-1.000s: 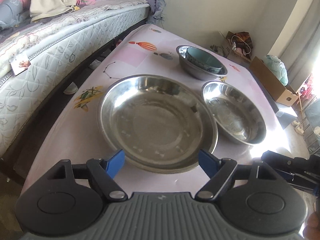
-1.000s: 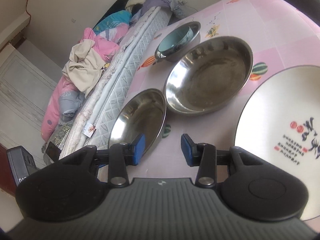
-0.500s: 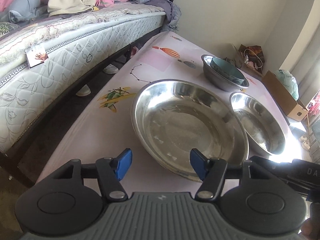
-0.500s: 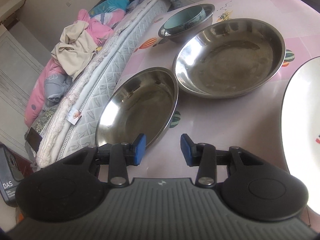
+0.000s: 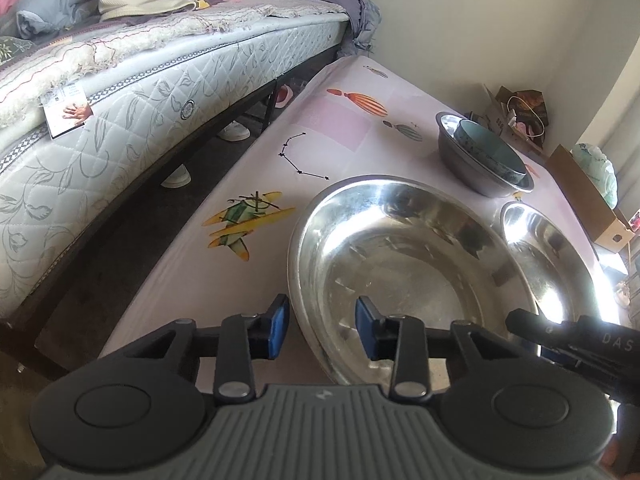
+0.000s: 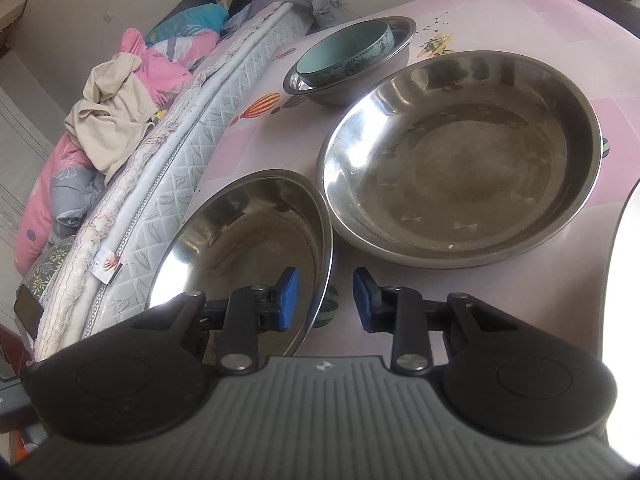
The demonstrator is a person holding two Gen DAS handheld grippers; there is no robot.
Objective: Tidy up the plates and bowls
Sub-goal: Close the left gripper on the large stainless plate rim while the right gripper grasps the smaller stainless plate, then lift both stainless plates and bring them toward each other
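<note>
A bench point(image 5: 344, 120) under a pink printed cloth stands beside a bed whose quilted mattress point(image 5: 132, 120) carries heaped clothes point(image 6: 116, 116). Plain cream walls point(image 5: 480, 20) meet in a corner, where a cardboard box point(image 5: 588, 204) sits in bright daylight. Shoes point(image 5: 234, 132) lie under the bed.

Left gripper point(image 5: 319, 326) fingers closer, now astride the large steel bowl point(image 5: 404, 272) rim.
</note>
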